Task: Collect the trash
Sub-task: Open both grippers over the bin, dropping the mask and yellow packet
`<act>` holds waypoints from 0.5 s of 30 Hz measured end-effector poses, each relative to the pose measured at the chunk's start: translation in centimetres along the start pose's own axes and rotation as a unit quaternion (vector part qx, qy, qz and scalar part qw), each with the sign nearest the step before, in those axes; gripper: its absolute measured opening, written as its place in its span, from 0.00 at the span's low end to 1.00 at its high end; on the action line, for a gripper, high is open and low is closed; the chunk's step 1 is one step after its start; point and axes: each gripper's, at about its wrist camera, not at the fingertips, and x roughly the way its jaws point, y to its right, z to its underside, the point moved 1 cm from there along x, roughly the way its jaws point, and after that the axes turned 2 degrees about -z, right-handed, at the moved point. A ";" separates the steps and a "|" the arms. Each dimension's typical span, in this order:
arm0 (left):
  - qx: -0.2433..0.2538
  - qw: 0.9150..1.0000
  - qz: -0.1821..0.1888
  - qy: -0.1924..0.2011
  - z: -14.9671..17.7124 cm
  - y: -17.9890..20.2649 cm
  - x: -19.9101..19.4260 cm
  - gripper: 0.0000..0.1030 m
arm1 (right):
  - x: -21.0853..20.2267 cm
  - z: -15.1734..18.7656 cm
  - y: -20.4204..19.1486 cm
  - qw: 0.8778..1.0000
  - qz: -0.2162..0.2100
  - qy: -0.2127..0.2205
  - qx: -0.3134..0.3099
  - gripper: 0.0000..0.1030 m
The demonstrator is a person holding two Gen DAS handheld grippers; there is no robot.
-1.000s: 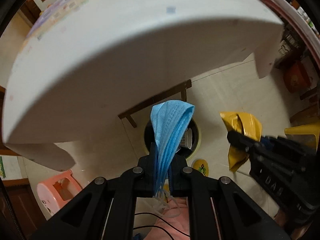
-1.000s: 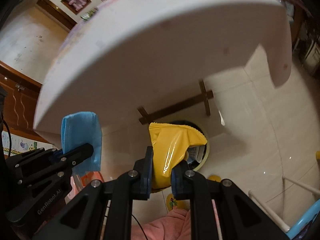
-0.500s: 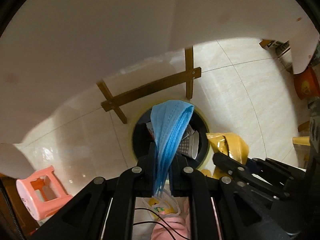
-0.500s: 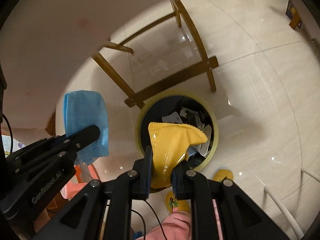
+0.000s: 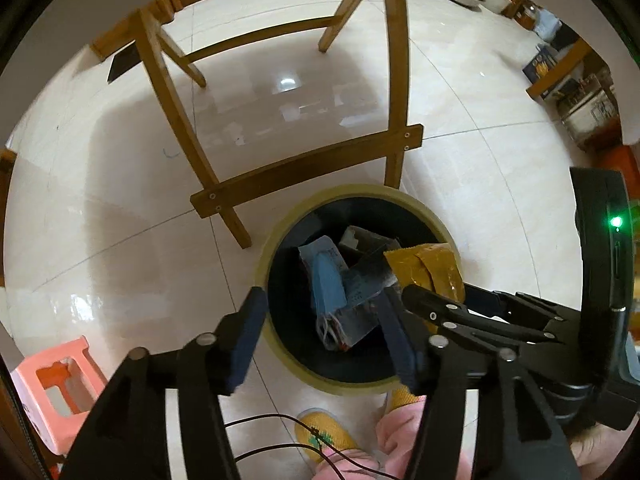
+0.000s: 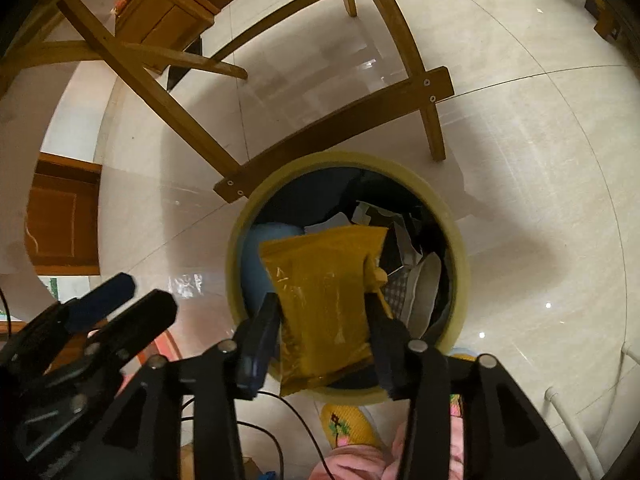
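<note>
The yellow wrapper [image 6: 324, 300] is thin, glossy film: light, limp and likely slippery, best pinched at a flat edge or corner, not the puffed middle. It hangs between the fingers of the right claw [image 6: 320, 336], whose jaws are opening, its lower end over the near rim of the trash bin [image 6: 460, 248]; whether the pads still touch it I cannot tell. The blue face mask [image 5: 326, 284], soft pleated cloth, lies inside the bin among paper scraps. The left claw [image 5: 320, 332] is opening with nothing between its fingers. A second ago both claws were clamped on their items beside the table; now the bin fills both views.
</note>
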 end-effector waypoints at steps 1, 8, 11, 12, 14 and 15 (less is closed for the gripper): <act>-0.003 1.000 0.000 -0.002 0.0 -0.2 0.2 0.56 | 0.1 0.0 0.1 1.000 0.000 0.000 0.002 0.45; -0.005 1.000 -0.006 -0.005 0.4 -0.8 -0.6 0.56 | -0.4 0.0 -0.3 1.000 0.010 0.005 -0.002 0.58; -0.005 1.000 -0.011 -0.004 0.7 -1.0 -1.4 0.56 | -1.0 -0.1 -0.7 1.000 0.016 0.005 -0.009 0.63; -0.008 1.000 -0.012 -0.005 0.9 -1.1 -1.8 0.56 | -1.3 0.0 -0.9 1.000 0.017 0.003 -0.011 0.63; -0.017 1.000 -0.013 -0.009 1.2 -1.4 -2.8 0.56 | -2.1 0.0 -1.3 1.000 0.021 0.001 -0.013 0.63; -0.021 1.000 -0.012 -0.010 1.4 -1.5 -3.4 0.56 | -2.5 0.1 -1.5 1.000 0.022 0.000 -0.014 0.63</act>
